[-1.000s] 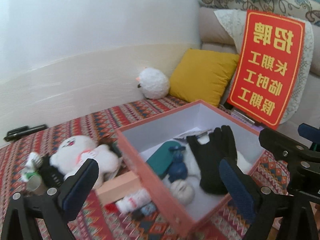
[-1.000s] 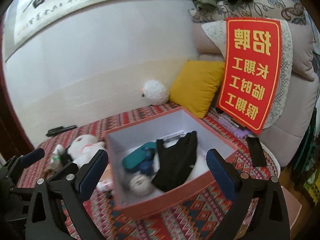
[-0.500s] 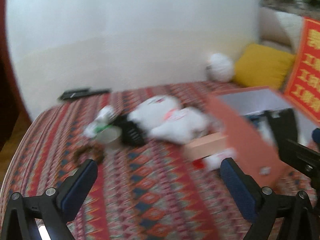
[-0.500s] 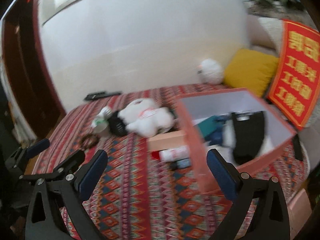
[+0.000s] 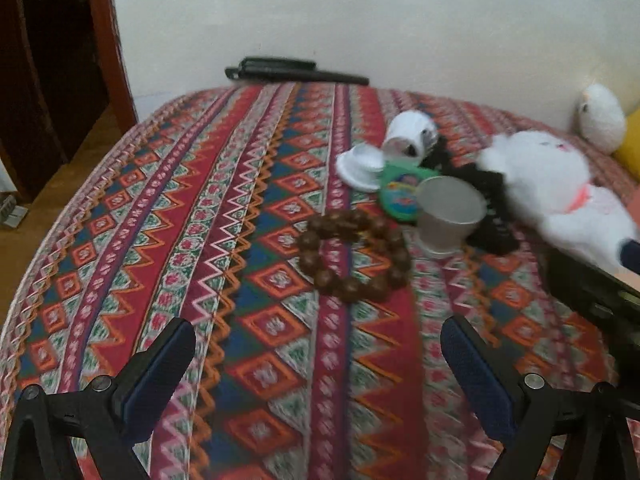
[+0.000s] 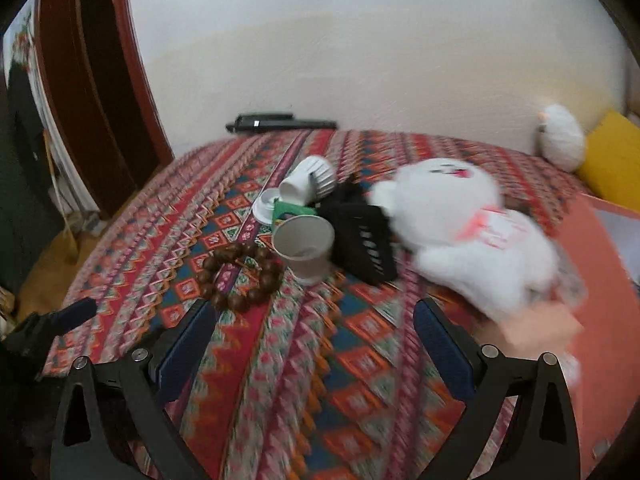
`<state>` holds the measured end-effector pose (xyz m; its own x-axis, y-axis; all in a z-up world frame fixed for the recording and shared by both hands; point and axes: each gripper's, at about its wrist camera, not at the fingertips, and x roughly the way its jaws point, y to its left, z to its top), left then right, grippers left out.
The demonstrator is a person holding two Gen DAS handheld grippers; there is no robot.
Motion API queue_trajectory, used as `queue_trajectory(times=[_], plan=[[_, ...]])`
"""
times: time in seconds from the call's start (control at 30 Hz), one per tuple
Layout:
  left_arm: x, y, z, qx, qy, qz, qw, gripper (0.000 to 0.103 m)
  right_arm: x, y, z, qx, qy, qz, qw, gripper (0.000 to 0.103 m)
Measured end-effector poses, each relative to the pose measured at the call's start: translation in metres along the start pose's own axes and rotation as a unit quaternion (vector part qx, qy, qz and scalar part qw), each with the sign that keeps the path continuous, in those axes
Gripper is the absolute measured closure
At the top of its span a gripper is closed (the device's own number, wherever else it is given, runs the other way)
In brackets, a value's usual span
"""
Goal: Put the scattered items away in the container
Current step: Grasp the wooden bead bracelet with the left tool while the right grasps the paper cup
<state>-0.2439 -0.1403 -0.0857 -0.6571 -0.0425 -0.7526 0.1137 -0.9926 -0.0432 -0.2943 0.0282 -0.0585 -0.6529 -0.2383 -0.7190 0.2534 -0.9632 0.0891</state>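
Observation:
Scattered on the patterned bedspread lie a brown bead bracelet (image 5: 354,254) (image 6: 240,276), a paper cup (image 5: 450,210) (image 6: 304,242), a green packet (image 5: 400,192), white cups (image 5: 408,136) (image 6: 310,180), a black comb-like item (image 6: 366,240) and a white plush toy (image 5: 552,188) (image 6: 468,236). The coral box (image 6: 600,280) shows only at the right edge of the right wrist view. My left gripper (image 5: 316,360) is open, hovering short of the bracelet. My right gripper (image 6: 316,336) is open too, in front of the cup and plush. Nothing is held.
A black flat object (image 5: 292,72) lies against the white wall at the bed's far edge. A small white plush ball (image 6: 562,138) and yellow cushion (image 6: 612,156) sit at the far right. The bed edge and a brown door frame (image 6: 100,112) are on the left.
Both grippers swung left, away from the box interior with the glove, toward the scattered pile. The bracelet and cups now sit central; the box has slid to the right edge.

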Motion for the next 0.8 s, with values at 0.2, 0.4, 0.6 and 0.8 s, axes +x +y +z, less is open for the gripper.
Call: queue_trajectory(times=[0.2,0.4,0.6,0.8], plan=[[0.053,-0.007,0.014,0.016,0.024,-0.010,0.9995,0.002,0.100,0.007,0.025,0.006,0.043,-0.029,0.999,0.002],[0.111,-0.035,0.033,0.031,0.052,-0.013,0.9981,0.002,0.114,-0.032,0.029,0.049,0.051,0.009,0.997,0.050],[0.134,-0.054,0.035,0.021,0.045,0.016,0.9986,0.064,0.047,-0.069,0.019,0.046,0.024,0.008,0.999,0.050],[0.086,-0.068,0.007,-0.019,0.053,-0.038,0.9977,0.064,-0.043,-0.089,-0.007,0.047,-0.011,0.008,0.999,0.050]])
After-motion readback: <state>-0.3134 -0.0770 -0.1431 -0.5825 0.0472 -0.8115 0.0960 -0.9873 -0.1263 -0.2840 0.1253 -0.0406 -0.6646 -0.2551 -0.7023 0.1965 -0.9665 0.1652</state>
